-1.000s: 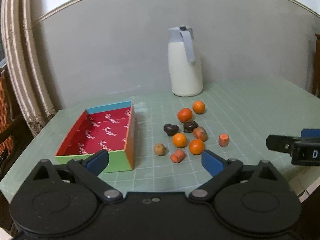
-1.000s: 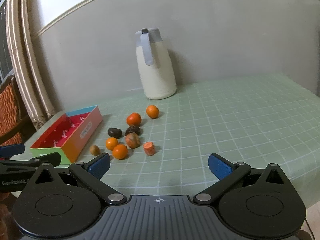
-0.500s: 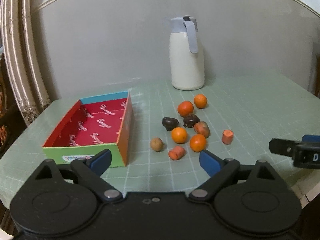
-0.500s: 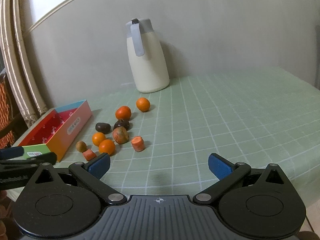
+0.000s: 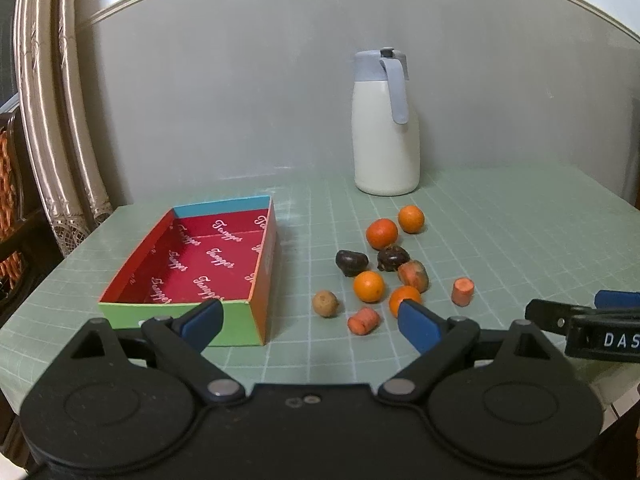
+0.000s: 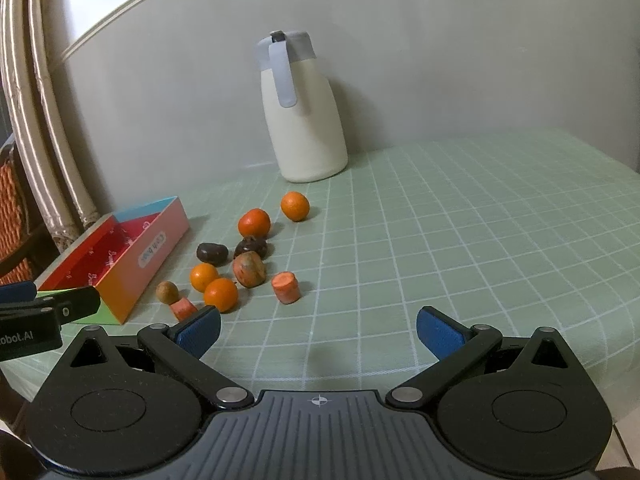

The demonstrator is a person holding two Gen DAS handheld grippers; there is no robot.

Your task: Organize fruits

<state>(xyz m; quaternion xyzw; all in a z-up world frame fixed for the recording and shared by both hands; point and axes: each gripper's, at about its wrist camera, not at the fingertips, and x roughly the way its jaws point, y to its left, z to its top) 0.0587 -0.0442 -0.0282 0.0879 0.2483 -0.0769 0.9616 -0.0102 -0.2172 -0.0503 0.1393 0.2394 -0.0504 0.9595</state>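
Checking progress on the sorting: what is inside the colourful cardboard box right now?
The colourful cardboard box shows only its red printed lining; no fruit is visible inside. The left hand-held gripper covers its near edge, so that strip stays unseen.

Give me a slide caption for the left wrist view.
Open left gripper faces an empty box, scattered fruits and a jug.

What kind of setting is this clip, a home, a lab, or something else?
Most likely a home dining or living room. A table under a green grid tablecloth stands against a plain wall, with a cream thermos jug on it, a draped curtain at the left, and a wicker chair beside that.
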